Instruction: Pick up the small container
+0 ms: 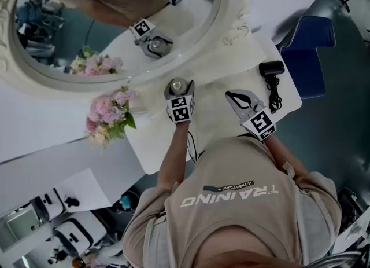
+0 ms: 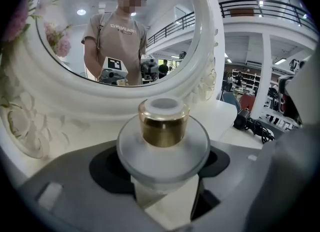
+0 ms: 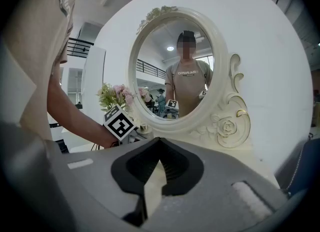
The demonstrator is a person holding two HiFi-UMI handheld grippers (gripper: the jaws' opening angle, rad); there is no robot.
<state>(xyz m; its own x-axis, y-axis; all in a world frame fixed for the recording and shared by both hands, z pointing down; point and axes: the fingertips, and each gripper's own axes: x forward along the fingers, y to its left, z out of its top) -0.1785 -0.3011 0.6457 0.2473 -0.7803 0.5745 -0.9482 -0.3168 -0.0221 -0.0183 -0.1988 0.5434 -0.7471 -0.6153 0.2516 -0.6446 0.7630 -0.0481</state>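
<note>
The container (image 2: 163,136) is near the table's (image 1: 217,119) back edge, just before the mirror (image 1: 230,12). It looks light, stiff and smooth, maybe slippery and breakable, so the wide body is the safer hold, not the cap. It is a frosted round jar with a gold collar and a white cap. The left gripper (image 1: 178,86) clasps that body with its jaws wide apart. The right gripper (image 1: 232,95) is closed and empty.

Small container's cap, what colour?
The small container has a gold cap, white on top; left gripper view.

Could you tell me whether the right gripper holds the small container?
No, the right gripper is empty; the small container sits between the left gripper's jaws.
</note>
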